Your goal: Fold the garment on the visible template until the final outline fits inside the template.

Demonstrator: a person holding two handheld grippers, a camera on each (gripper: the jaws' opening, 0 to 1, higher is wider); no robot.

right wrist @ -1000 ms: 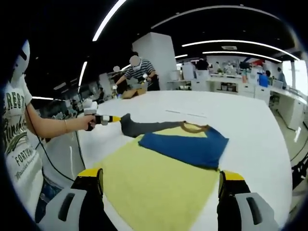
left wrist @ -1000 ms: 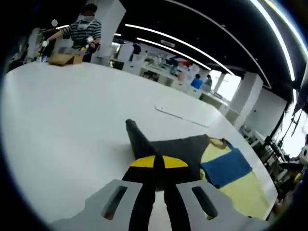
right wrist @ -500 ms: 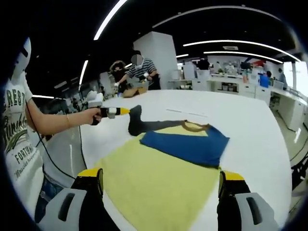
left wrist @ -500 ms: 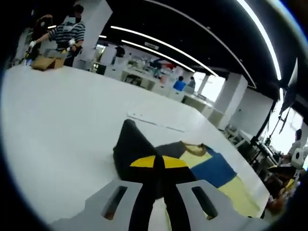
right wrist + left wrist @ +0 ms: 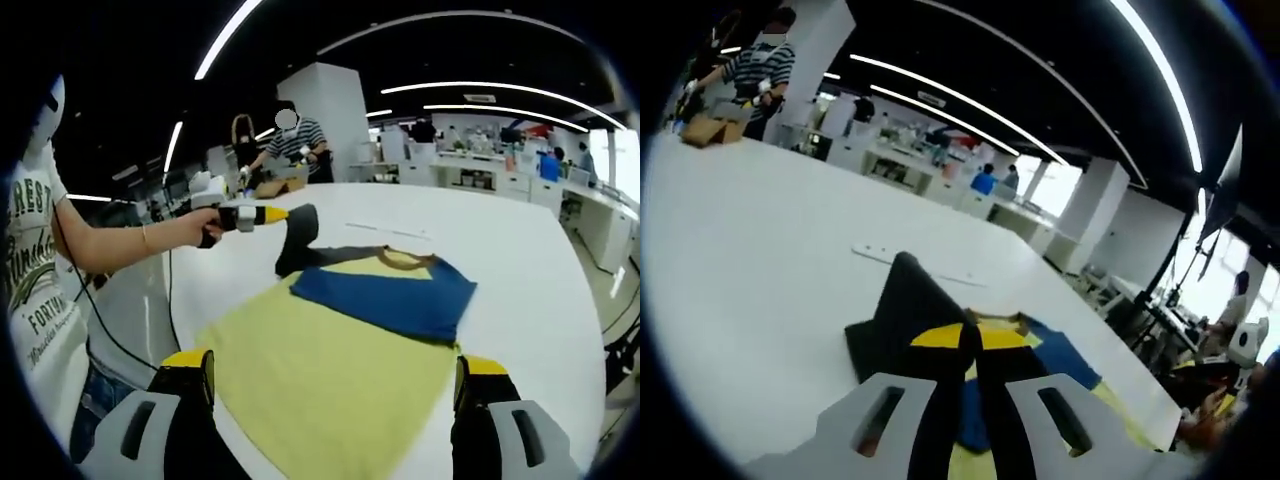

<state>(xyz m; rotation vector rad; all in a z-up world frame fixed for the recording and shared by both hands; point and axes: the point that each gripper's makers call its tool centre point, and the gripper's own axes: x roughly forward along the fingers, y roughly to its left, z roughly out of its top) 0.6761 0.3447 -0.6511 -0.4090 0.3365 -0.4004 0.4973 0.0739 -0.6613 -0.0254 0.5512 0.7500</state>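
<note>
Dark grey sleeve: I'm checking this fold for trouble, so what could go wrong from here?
The left gripper holds the dark grey sleeve lifted off the white table; it could slip out, or land bunched instead of flat. Pulling may also drag the folded blue sleeve out of place on the yellow garment. The right gripper hangs open, pinning nothing.

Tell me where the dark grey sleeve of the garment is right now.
In the right gripper view, the dark grey sleeve is lifted off the white table, pinched by the left gripper, up-left of the blue folded part.
</note>
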